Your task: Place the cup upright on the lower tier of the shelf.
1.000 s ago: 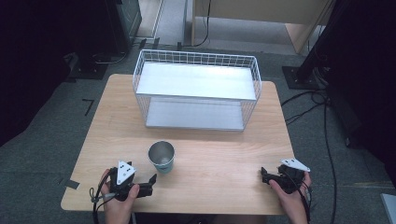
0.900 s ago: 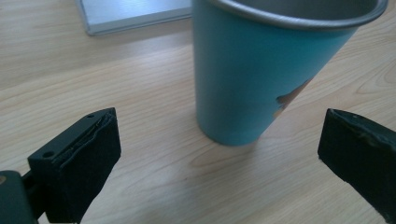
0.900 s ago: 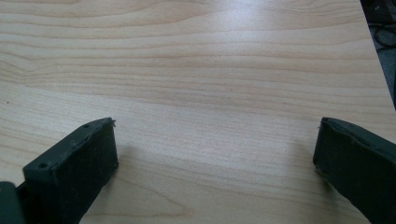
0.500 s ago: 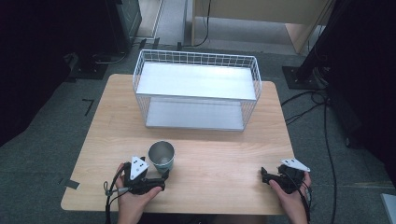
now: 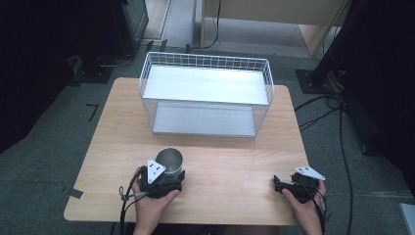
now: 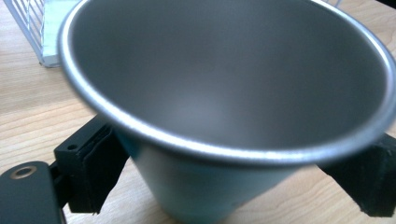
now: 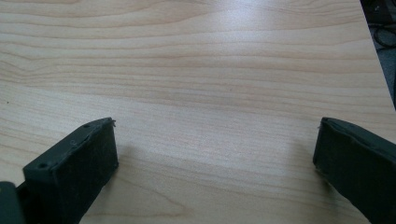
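A shiny metal cup stands upright on the wooden table near its front left. My left gripper is open, with one jaw on each side of the cup's lower body. In the left gripper view the cup is very close, and its wide rim hides part of the right-hand jaw. The left gripper has its left pad close beside the cup wall; I cannot tell if it touches. My right gripper rests low at the front right, open over bare wood, its jaws wide apart.
A white wire basket with a pale flat shelf inside stands at the back middle of the table. Dark equipment and cables lie on the floor around the table. Bare wood runs between the two grippers.
My left gripper moved right and forward from the front left until its jaws came around the cup. The right gripper and the cup stayed put.
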Demonstrator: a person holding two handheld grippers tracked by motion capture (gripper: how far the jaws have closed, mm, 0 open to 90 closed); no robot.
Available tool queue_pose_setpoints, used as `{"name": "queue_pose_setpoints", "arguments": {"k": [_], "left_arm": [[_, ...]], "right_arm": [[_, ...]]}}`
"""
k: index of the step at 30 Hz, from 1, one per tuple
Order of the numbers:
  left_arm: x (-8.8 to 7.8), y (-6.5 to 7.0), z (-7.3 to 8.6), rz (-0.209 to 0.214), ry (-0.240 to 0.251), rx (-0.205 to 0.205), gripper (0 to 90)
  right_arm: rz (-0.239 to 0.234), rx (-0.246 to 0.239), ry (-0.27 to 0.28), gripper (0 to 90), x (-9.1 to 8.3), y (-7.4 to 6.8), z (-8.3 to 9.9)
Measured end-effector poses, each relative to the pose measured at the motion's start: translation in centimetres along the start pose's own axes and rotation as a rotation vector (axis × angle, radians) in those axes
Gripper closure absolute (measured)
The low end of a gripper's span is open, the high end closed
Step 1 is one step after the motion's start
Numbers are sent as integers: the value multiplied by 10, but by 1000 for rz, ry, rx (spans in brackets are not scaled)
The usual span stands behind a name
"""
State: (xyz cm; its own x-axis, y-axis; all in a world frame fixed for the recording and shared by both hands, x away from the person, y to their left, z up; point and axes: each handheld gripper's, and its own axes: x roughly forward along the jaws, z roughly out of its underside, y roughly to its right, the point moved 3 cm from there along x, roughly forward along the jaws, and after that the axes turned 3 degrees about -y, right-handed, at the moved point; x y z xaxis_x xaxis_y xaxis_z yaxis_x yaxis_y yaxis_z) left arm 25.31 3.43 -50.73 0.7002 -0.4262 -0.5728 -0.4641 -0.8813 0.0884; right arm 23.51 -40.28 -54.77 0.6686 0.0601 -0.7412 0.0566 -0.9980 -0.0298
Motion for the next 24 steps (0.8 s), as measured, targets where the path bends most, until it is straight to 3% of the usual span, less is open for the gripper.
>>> {"name": "queue_pose_setpoints", "arguments": {"k": [7, 13, 24], "left_arm": [[-1, 0, -4, -45, 34, 5, 153], [0, 2, -5, -59, 47, 13, 163], [-7, 4, -18, -84, 127, 20, 168]], "right_arm": [[0, 0, 0, 0, 0, 0, 0], [0, 0, 0, 0, 0, 0, 0], [0, -6, 2, 0, 0, 0, 0]]}}
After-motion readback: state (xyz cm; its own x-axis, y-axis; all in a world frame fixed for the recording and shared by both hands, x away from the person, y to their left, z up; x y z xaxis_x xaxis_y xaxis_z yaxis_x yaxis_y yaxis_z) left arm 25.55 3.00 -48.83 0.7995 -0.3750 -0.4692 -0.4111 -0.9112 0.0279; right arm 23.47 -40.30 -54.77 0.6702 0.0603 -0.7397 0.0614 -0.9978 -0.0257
